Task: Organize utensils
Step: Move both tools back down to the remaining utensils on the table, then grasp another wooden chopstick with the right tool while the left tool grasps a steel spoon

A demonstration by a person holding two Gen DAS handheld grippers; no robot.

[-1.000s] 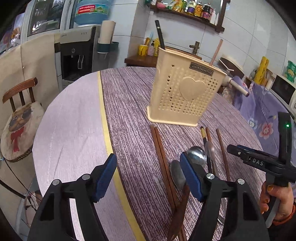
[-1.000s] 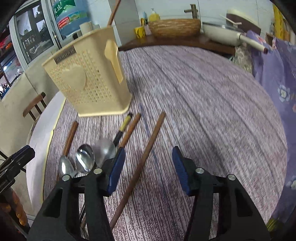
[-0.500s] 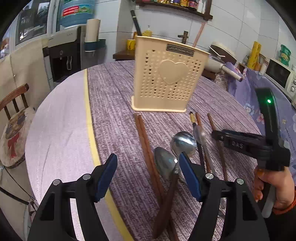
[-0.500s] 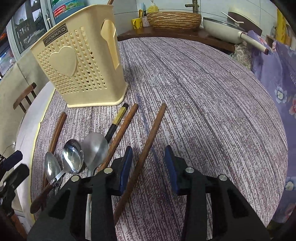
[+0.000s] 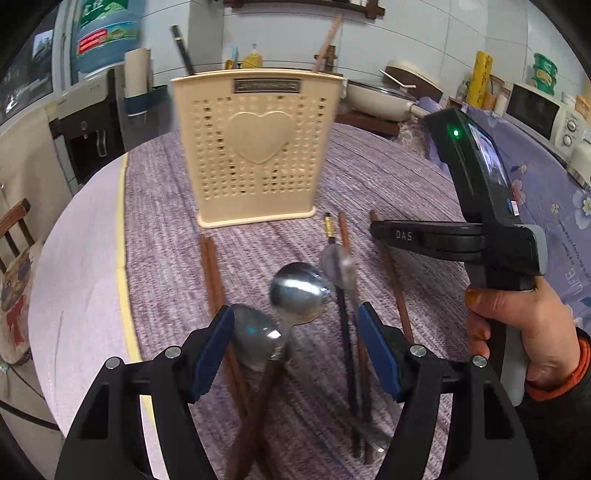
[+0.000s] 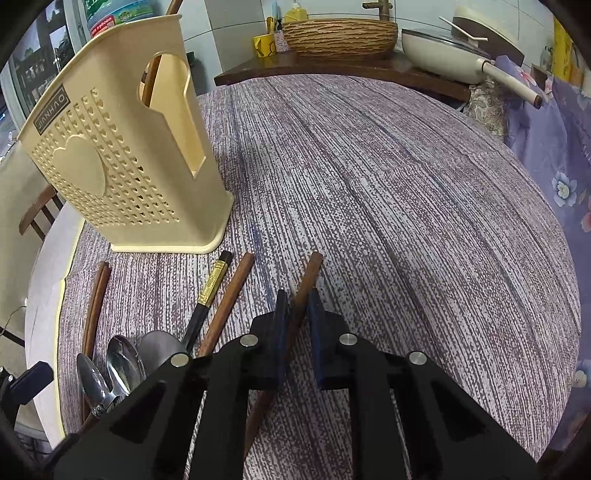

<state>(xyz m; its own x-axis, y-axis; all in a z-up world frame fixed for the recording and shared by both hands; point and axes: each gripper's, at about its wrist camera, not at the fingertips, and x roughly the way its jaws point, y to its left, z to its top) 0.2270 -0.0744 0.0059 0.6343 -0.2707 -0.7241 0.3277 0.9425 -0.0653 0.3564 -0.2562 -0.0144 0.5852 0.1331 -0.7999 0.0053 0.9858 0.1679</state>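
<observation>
On a round table (image 6: 406, 184) covered in a purple-striped cloth, a cream perforated utensil holder (image 5: 255, 147) with a raised heart stands upright at the far left of the spread, two sticks already poking out of its top. Near its base, a pair of brown chopsticks (image 5: 210, 266) lies side by side at the left. Just right of them the left gripper (image 5: 295, 347) hovers released, its blue pads spread wide above a wooden-handled spoon (image 5: 255, 339); nothing is pressed between them. A second, shinier spoon (image 5: 299, 291) lies bowl-up beside it, and a third spoon (image 6: 160, 345) rests partly across a black chopstick with a gold band (image 6: 210, 291). A brown chopstick (image 6: 231, 295) lies right of that one, running toward the holder. Farther right, the right gripper (image 6: 297, 310), held in a person's hand (image 5: 517, 332), is closing its jaws on a lone brown chopstick (image 6: 308, 273), the stick caught between the blue pads, its far end jutting out past them over the cloth. Beyond the table, a woven basket (image 6: 340, 33) and a cream pan (image 6: 443, 55) sit on a dark wooden counter.
</observation>
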